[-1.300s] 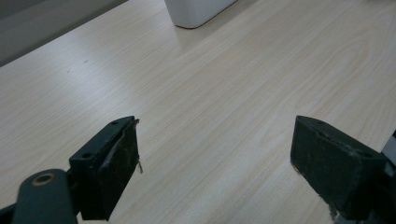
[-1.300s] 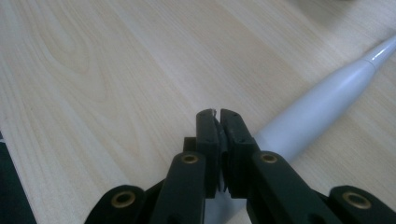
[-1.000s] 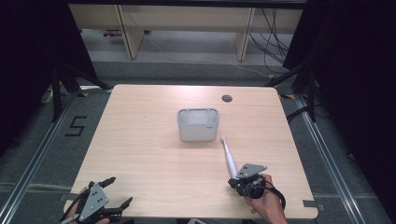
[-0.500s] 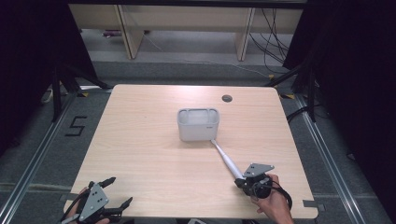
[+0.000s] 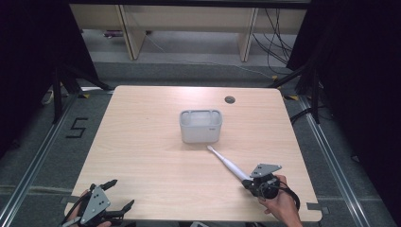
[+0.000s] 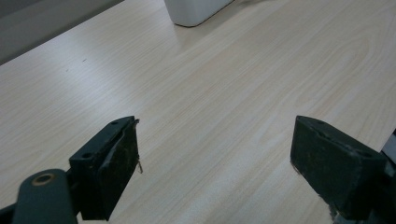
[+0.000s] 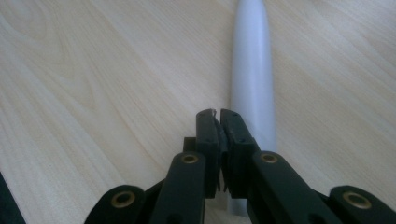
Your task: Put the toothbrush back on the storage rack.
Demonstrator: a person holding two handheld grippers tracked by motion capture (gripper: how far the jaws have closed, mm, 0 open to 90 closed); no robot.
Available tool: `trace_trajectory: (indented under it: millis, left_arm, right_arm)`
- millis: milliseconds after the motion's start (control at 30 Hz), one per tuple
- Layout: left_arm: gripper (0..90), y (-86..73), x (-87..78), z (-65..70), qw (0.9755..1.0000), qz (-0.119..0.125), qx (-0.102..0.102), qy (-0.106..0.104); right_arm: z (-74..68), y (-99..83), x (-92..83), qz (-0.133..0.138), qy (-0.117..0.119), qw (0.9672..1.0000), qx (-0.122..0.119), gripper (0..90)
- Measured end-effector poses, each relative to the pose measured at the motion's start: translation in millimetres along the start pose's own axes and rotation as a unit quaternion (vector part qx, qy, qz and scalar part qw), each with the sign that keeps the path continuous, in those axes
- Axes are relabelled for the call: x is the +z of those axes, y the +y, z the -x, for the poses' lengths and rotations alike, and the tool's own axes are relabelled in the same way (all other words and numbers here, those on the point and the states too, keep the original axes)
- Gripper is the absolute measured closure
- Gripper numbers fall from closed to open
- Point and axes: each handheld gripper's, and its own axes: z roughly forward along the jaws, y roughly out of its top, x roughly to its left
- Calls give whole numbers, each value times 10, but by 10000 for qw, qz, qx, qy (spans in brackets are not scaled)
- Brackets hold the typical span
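A white electric toothbrush is seen lying flat on the wooden table, right of centre, its small head pointing far-left toward a white bin that stands near the table's middle; head and bin are close but apart. The handle end lies at the right gripper, near the near-right edge. In the right gripper view the jaws are pressed together with nothing between them, and the thick white handle runs beside and beneath them rather than inside the grip. The left gripper is held at the near-left corner with its jaws spread wide over bare wood.

The toothbrush is judged to be light, rigid and smooth, hence likely to roll or slip. Hold would best be taken across the thick handle, not the thin neck, which could flex or twist.
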Motion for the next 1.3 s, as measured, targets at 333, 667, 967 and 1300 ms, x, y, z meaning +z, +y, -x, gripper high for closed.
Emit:
trace_trajectory:
  millis: [333, 667, 967, 1300]
  left_arm:
    - [149, -2, -12, -3, 9999, -68, 31, 72]
    - [149, -8, 8, -5, 10000, -6, -6, 29]
    - [149, -10, -7, -3, 9999, -91, -48, 79]
    - [149, -11, -6, -3, 9999, -82, -48, 81]
  right_arm:
    - [50, 0, 4, -118, -154, 9998, -3, 868]
    - [32, 114, -35, -87, -224, 9996, -145, 659]
    - [98, 498, 15, -708, -201, 9960, -516, 501]
    - [188, 688, 211, -1187, -102, 9911, -600, 430]
